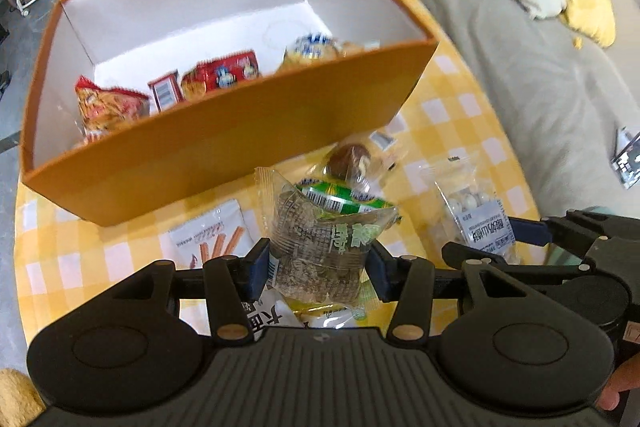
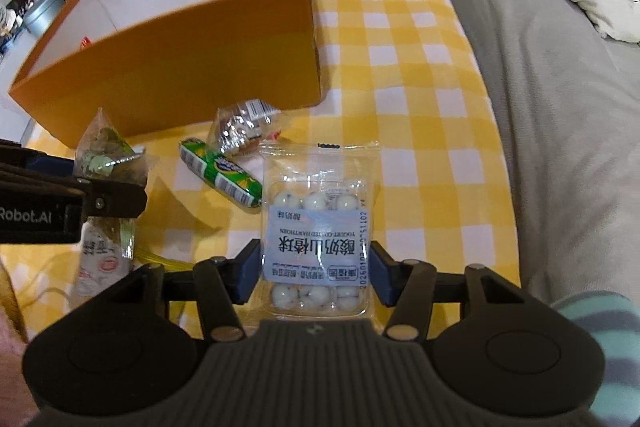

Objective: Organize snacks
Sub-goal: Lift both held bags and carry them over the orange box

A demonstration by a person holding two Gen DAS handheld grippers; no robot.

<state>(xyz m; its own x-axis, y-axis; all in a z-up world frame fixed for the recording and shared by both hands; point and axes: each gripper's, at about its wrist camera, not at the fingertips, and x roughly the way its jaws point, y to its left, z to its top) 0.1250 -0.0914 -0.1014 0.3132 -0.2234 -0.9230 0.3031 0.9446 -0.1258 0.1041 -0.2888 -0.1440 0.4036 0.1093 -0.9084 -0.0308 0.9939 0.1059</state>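
My left gripper (image 1: 319,267) is shut on a clear packet with a brown cake and green lettering (image 1: 320,235), held up off the yellow checked tablecloth (image 1: 440,115). In the right wrist view that packet (image 2: 104,155) shows at the left, in the left gripper (image 2: 88,183). My right gripper (image 2: 316,273) is shut on a clear pack of white yogurt-coated balls (image 2: 316,219), also raised over the cloth. An open orange box (image 1: 224,147) with white inner walls stands just behind; several red and yellow snack packets (image 1: 224,73) lie inside it.
On the cloth lie a green roll pack (image 2: 220,173), a clear-wrapped brown snack (image 2: 244,127), a white stick-snack packet (image 1: 212,239) and another white packet (image 2: 100,259). A grey sofa (image 2: 560,107) with cushions borders the table's right edge.
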